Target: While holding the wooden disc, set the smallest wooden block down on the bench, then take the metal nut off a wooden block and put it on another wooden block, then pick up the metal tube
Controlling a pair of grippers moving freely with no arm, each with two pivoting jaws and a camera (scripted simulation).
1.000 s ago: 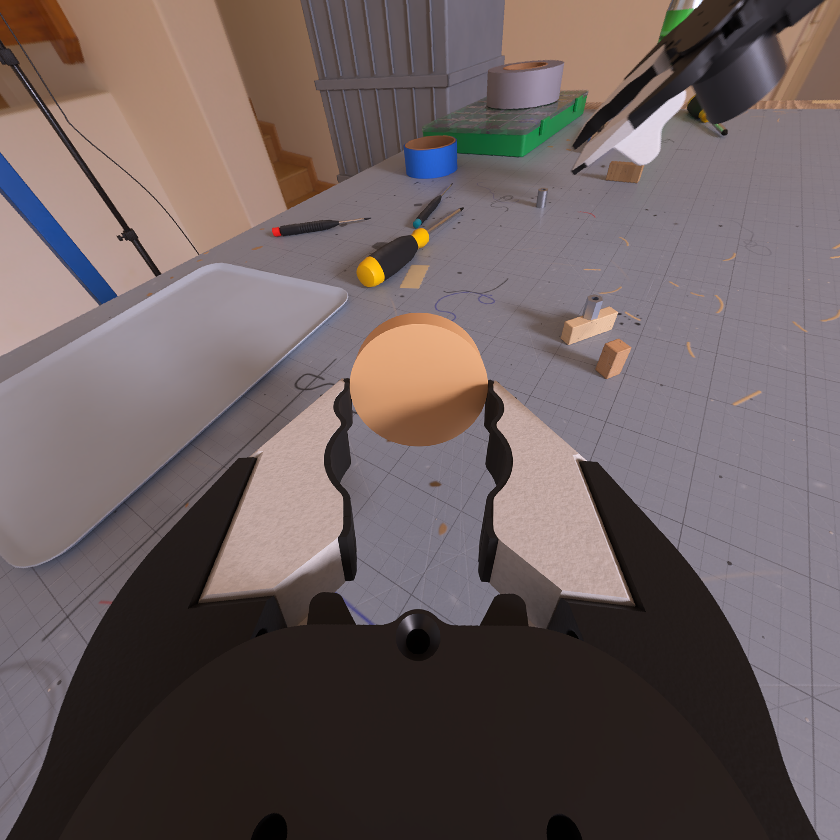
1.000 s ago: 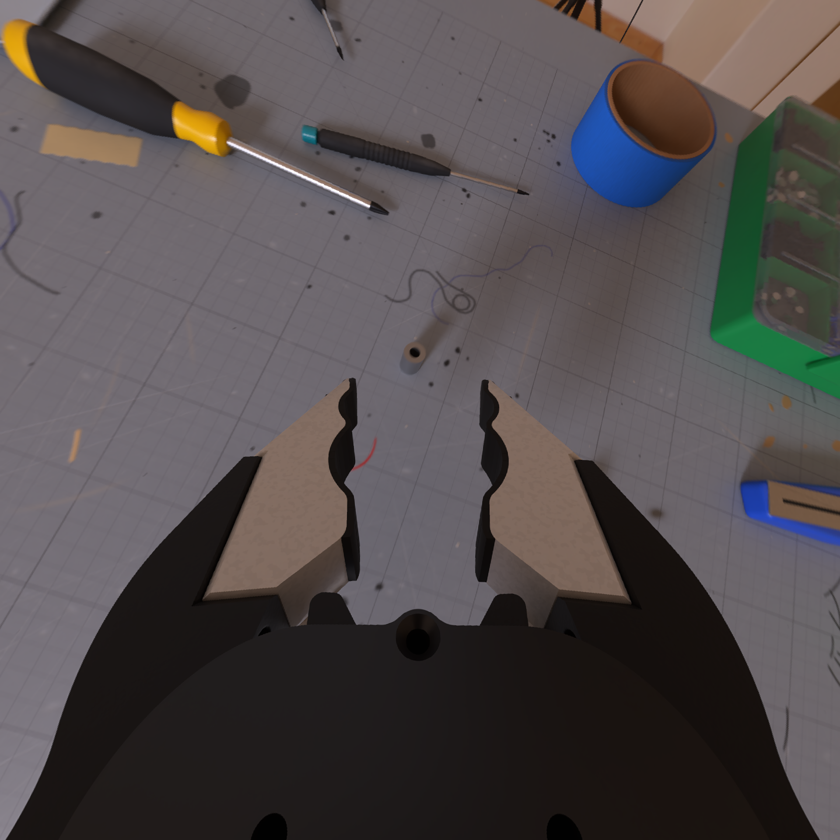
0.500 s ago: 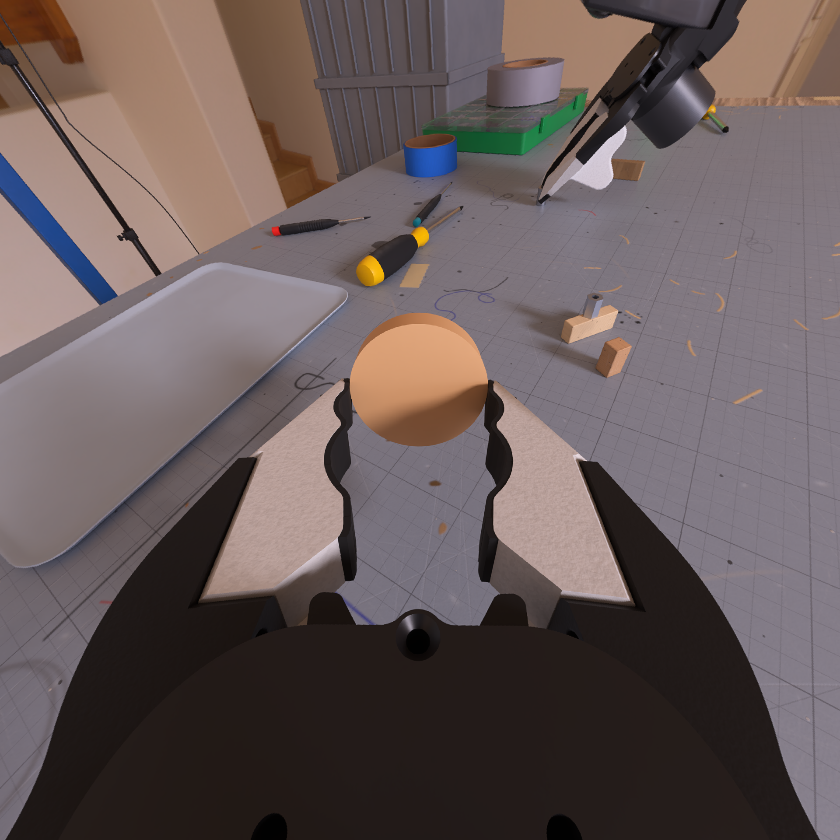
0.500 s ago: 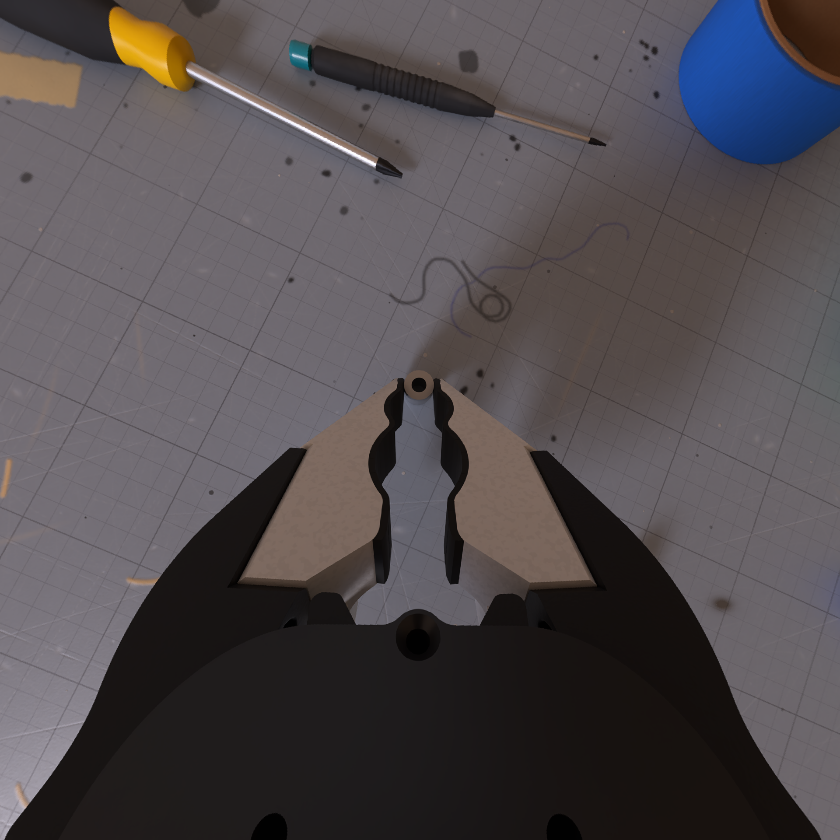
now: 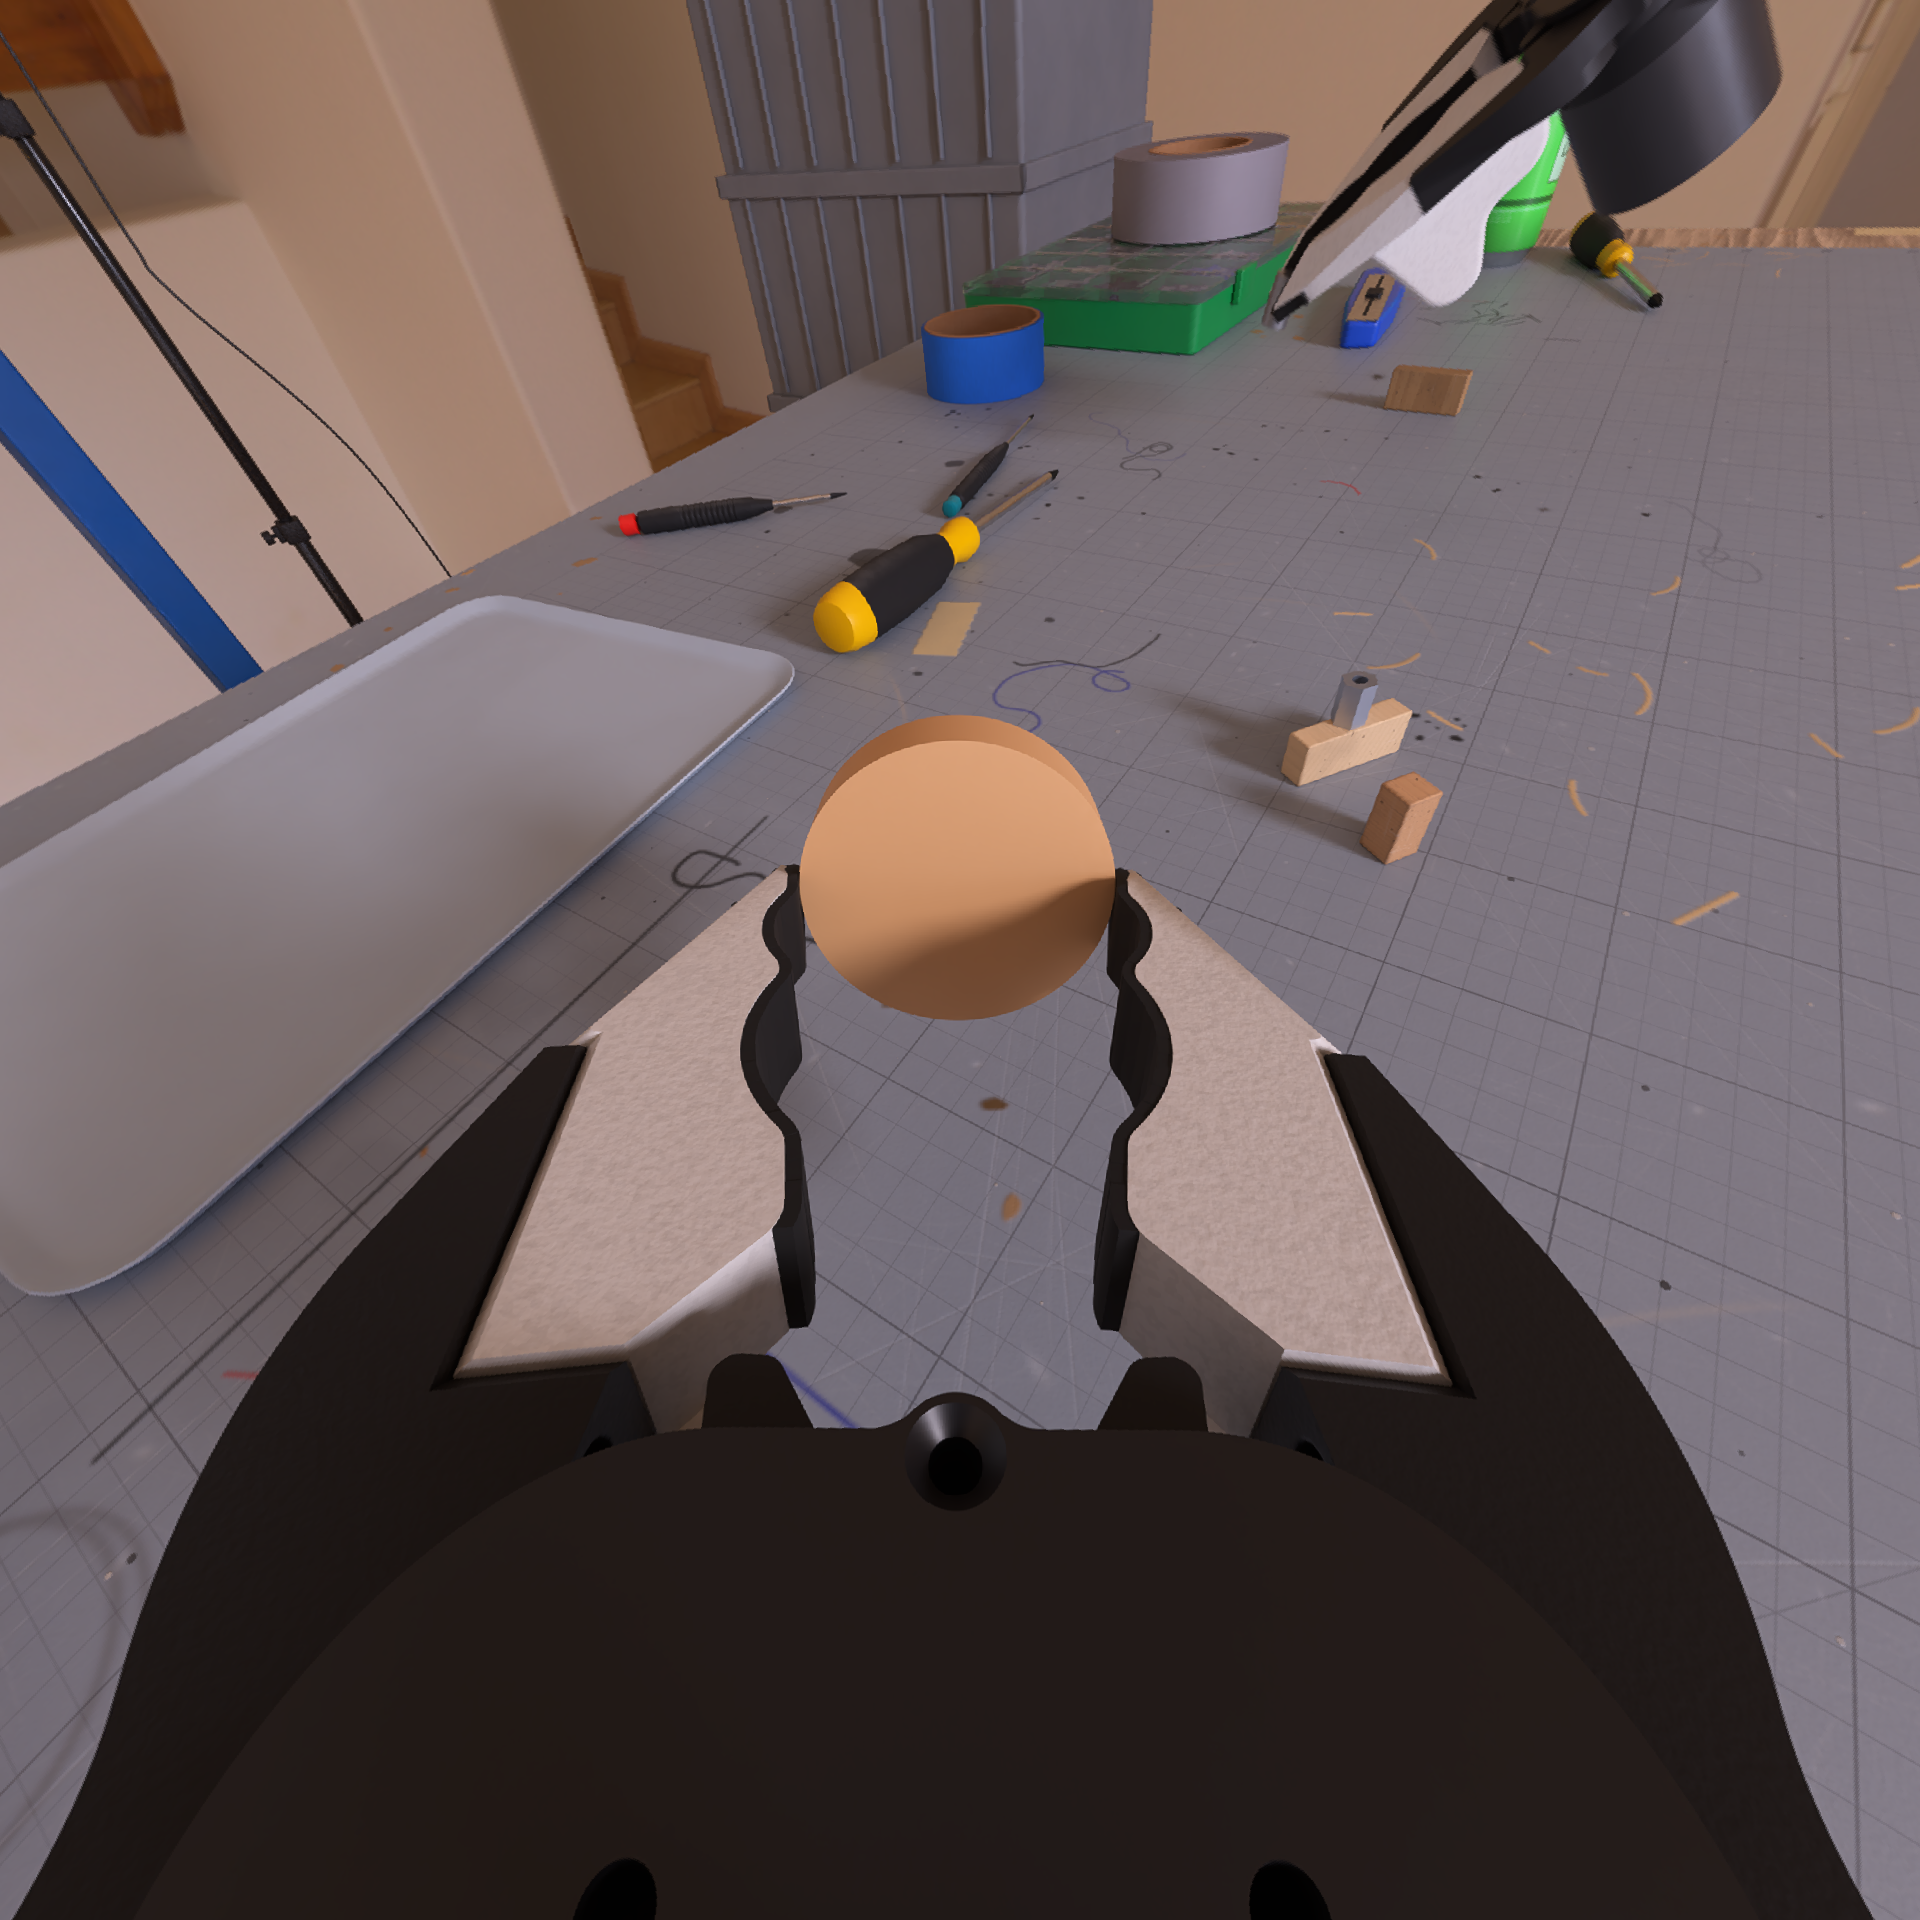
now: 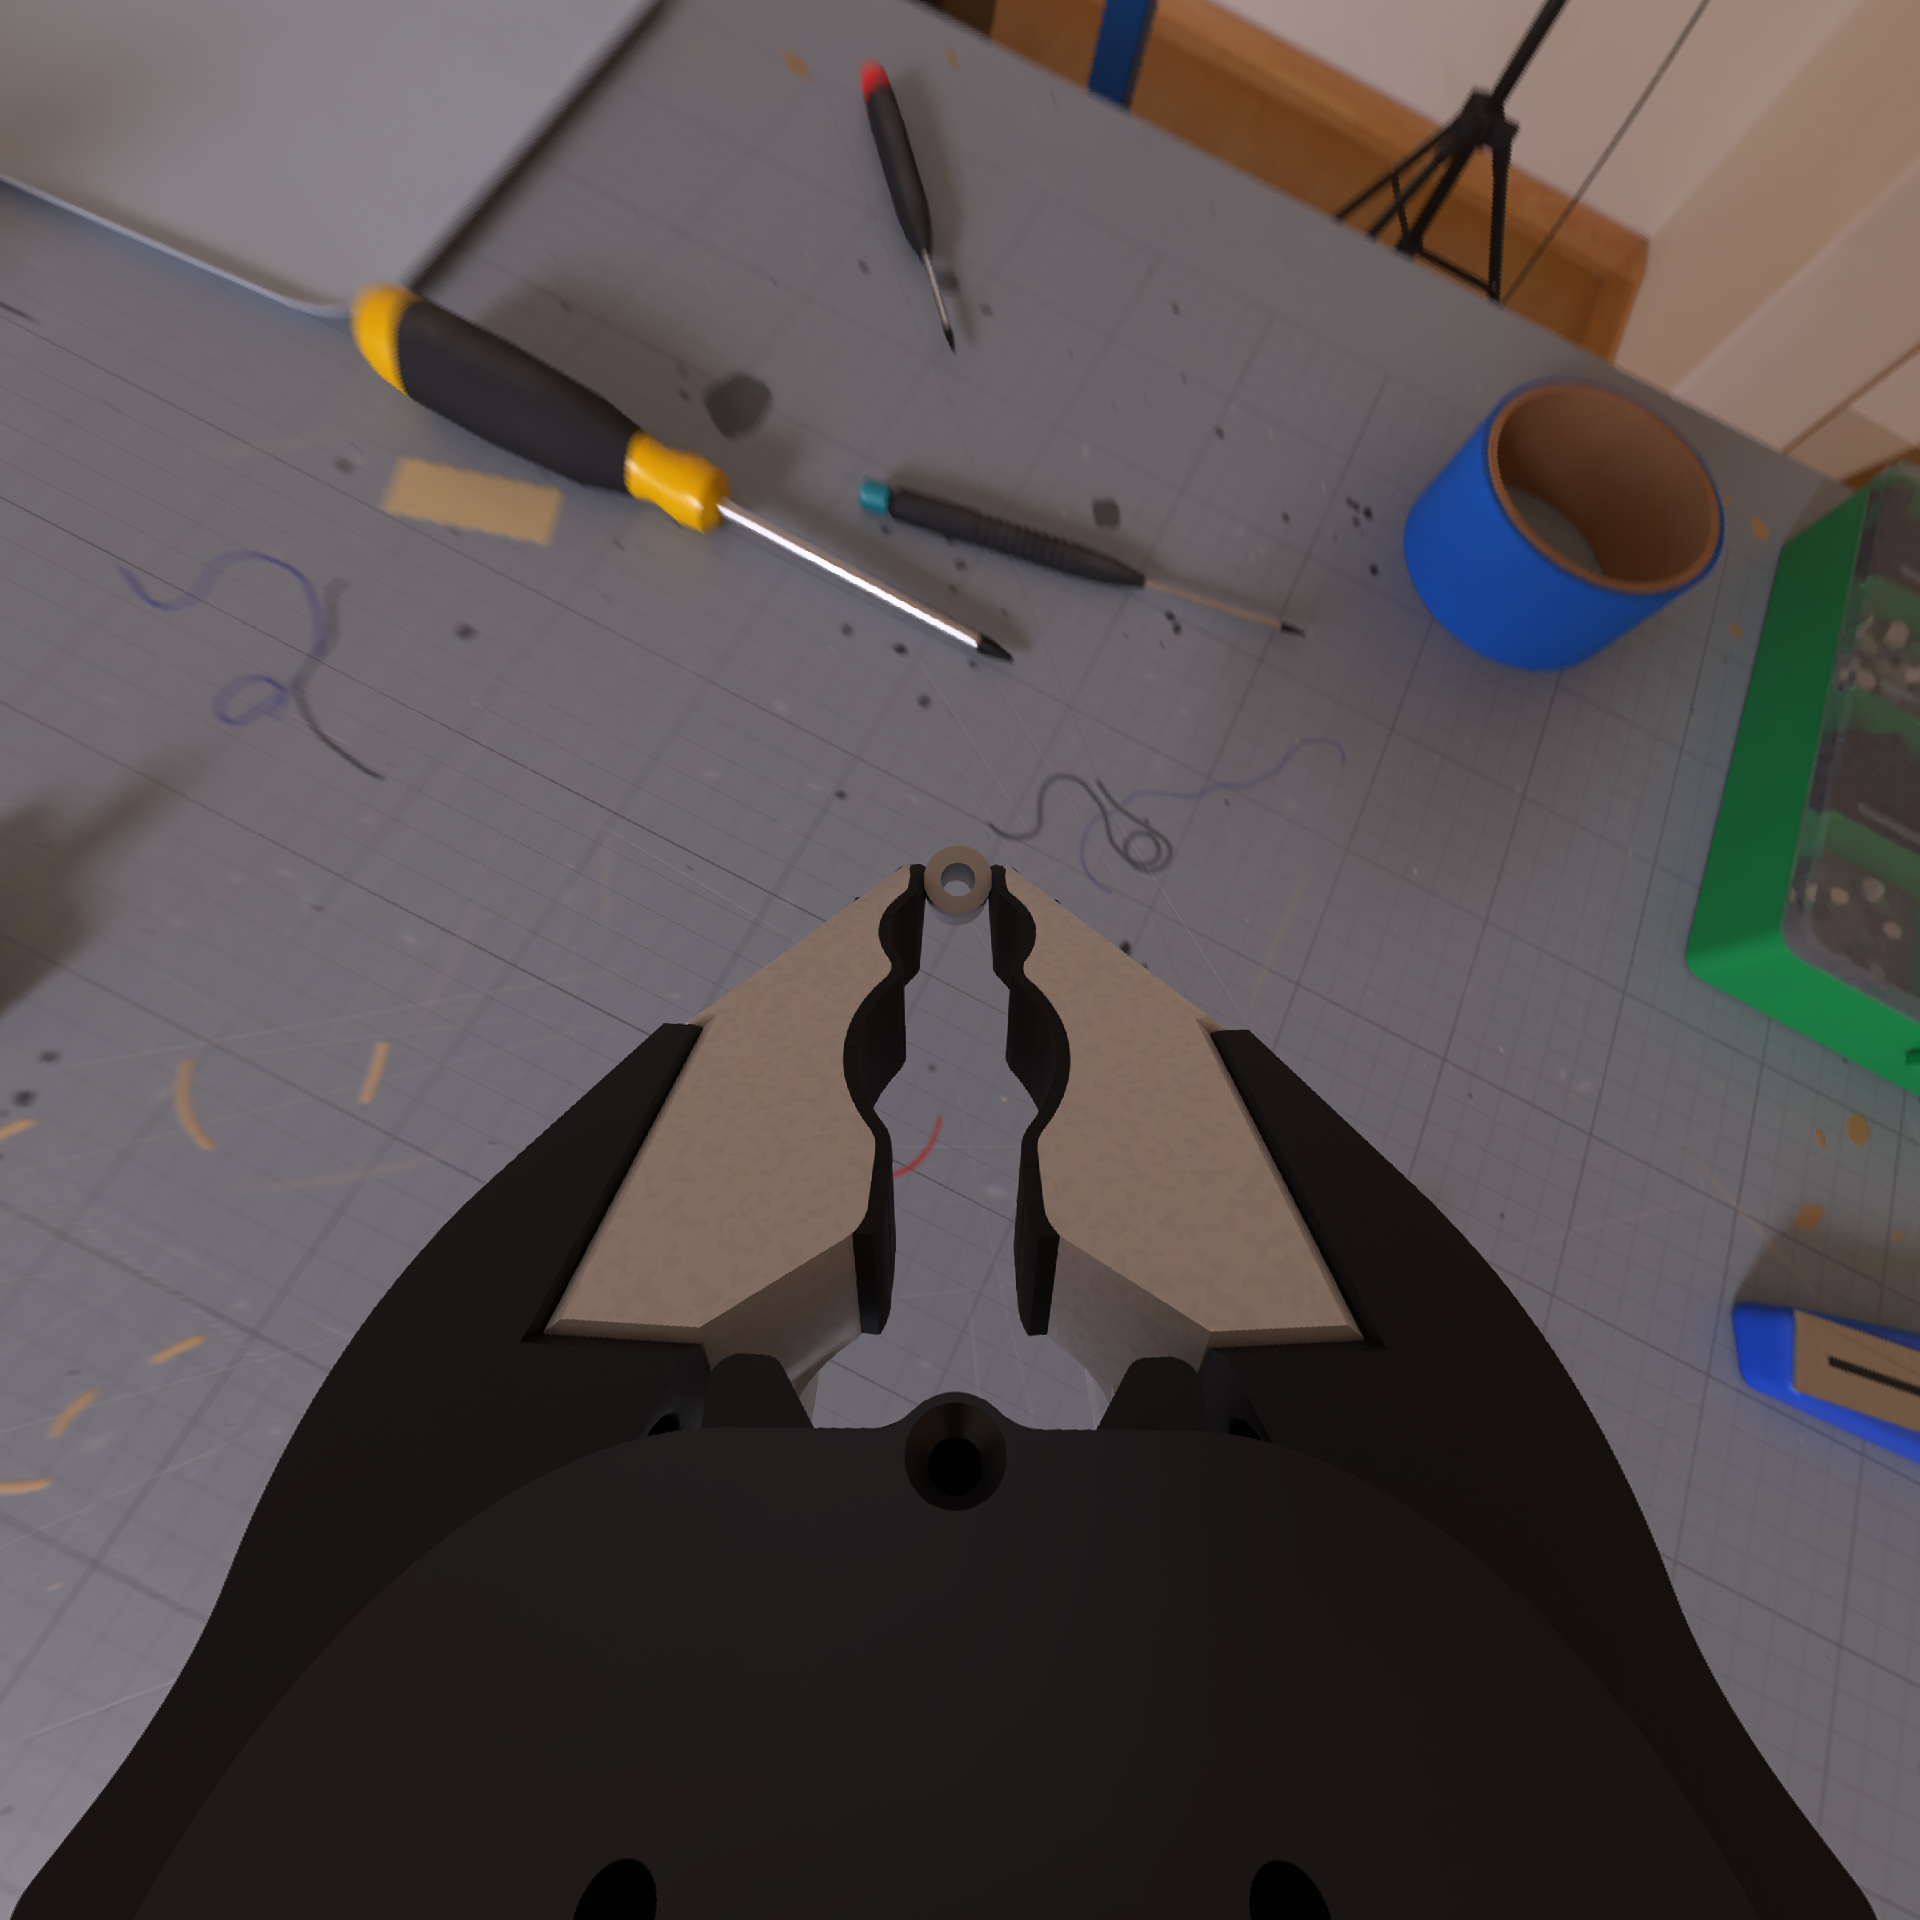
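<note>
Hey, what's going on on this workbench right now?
Two grippers are at work over a gray bench. The left gripper holds a wooden disc by its rim. The right gripper is shut on a small metal tube, above the bench. The metal nut sits on a pale wooden block, with a smaller block beside it.

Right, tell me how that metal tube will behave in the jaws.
The tube is short, round and smooth metal, pinched only at the right gripper tips, so it may slip or twist out. It looks rigid and probably light. Dropped on its side on the bench, it would likely roll.
</note>
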